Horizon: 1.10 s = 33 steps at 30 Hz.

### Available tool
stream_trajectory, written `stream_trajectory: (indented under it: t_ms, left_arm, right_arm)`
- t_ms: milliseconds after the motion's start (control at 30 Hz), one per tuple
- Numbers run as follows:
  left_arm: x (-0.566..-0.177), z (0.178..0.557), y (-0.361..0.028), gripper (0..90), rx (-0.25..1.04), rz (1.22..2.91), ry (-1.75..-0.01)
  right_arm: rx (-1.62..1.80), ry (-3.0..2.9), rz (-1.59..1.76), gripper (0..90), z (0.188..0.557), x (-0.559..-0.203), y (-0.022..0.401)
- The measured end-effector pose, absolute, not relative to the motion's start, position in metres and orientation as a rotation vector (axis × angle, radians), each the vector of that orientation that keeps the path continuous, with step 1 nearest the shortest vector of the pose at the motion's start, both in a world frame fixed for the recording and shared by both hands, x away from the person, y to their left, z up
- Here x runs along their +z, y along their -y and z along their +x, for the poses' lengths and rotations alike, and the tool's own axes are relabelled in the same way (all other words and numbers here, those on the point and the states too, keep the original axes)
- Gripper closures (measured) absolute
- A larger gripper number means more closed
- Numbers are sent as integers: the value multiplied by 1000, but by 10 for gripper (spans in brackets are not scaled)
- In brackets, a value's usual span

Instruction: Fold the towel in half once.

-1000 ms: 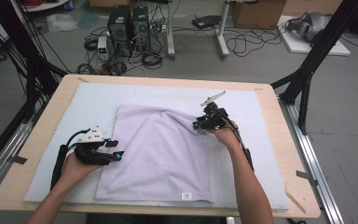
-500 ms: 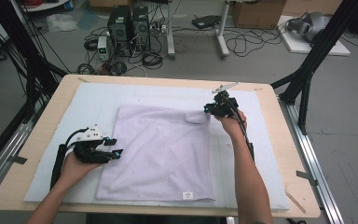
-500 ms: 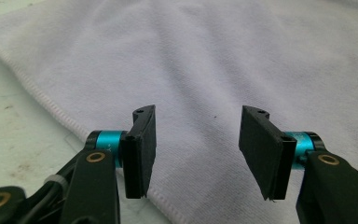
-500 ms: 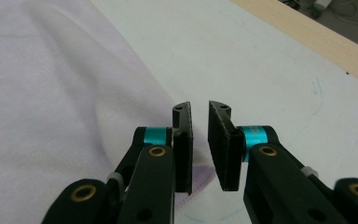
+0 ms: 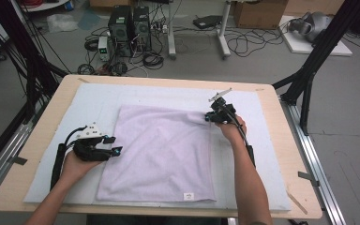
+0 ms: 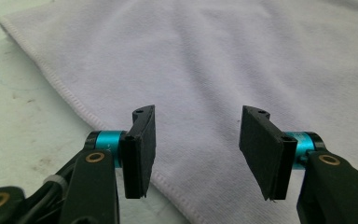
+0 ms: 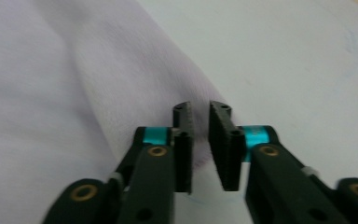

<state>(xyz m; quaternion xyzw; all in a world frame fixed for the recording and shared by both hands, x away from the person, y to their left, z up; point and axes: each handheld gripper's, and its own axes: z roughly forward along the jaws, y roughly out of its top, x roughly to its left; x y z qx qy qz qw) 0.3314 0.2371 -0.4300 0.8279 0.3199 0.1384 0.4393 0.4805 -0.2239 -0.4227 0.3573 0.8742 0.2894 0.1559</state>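
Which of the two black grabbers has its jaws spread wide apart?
The left gripper, at the lilac towel's left edge: a wide gap parts its jaws. The right gripper, at the far right corner, has its jaws nearly together.

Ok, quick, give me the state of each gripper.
Left gripper: jaws open, over the towel's edge, holding nothing.
Right gripper: jaws have just been closing, nearly shut around the towel's far corner.

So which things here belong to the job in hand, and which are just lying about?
In the job:
- lilac towel, spread flat on the pale mat
- right gripper, jaws just closing at the towel's far right corner
- left gripper, open at its left edge

Lying about:
- computer towers
- floor cables
- cardboard box
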Motion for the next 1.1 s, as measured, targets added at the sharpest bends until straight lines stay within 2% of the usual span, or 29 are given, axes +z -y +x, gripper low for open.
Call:
stream_trajectory:
  t_ms: [67, 100, 300, 533, 667, 767, 800, 833, 867, 933, 967, 1100]
  left_arm:
    - [-430, 333, -238, 466, 358, 2052, -810]
    - [-429, 335, -239, 477, 364, 2048, -818]
    - [-417, 361, -236, 598, 425, 2058, -838]
    - [-403, 425, -216, 711, 467, 2075, -853]
    - [-407, 462, -205, 702, 492, 2098, -914]
    - [-416, 483, -200, 607, 555, 2125, -1017]
    - [-419, 489, -199, 565, 556, 2133, -1056]
    - [-423, 492, -199, 566, 571, 2131, -1072]
    - [-427, 494, -199, 606, 570, 2131, -1085]
    - [-436, 497, -199, 804, 546, 2169, -1115]
    - [-435, 498, -200, 863, 542, 2146, -1137]
    - [-427, 498, -206, 886, 608, 2046, -1238]
  right_arm:
    - [840, -2457, 1081, 819, 482, -421, 232]
    - [902, -2454, 1094, 783, 481, -418, 236]
    - [1078, -2461, 973, 709, 466, -398, 232]
    - [1138, -2564, 885, 625, 459, -405, 218]
    - [1109, -2580, 886, 603, 456, -421, 216]
    - [1062, -2587, 907, 601, 457, -434, 216]
    - [1048, -2583, 909, 607, 457, -436, 216]
    - [1057, -2575, 919, 625, 457, -438, 216]
    - [1060, -2561, 931, 666, 457, -438, 216]
    - [1053, -2559, 927, 775, 457, -438, 217]
    - [1040, -2555, 922, 838, 457, -437, 218]
    - [1023, -2605, 920, 844, 454, -431, 227]
